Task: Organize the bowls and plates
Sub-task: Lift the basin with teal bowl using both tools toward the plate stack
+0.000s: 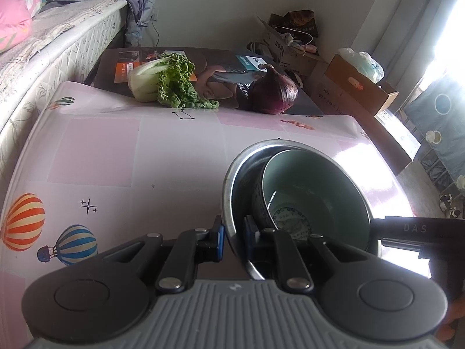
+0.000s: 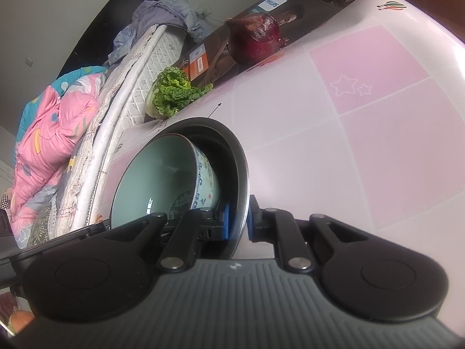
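A steel bowl (image 1: 229, 180) stands on the pink table with a pale green ceramic bowl (image 1: 314, 186) leaning tilted inside it. My left gripper (image 1: 234, 231) is shut on the steel bowl's near rim, one blue pad outside the wall and one inside. In the right wrist view the same steel bowl (image 2: 241, 160) holds the ceramic bowl (image 2: 157, 174), whose blue-patterned outer wall shows. My right gripper (image 2: 239, 216) is shut on the opposite side of the steel rim. The bottom of the steel bowl is hidden by the ceramic bowl.
A leafy cabbage (image 1: 162, 81) and a red onion (image 1: 274, 93) lie at the table's far edge against a dark printed box (image 1: 226, 64). A mattress (image 1: 43, 58) borders the left side. Cardboard boxes (image 1: 357, 84) stand on the floor at the right.
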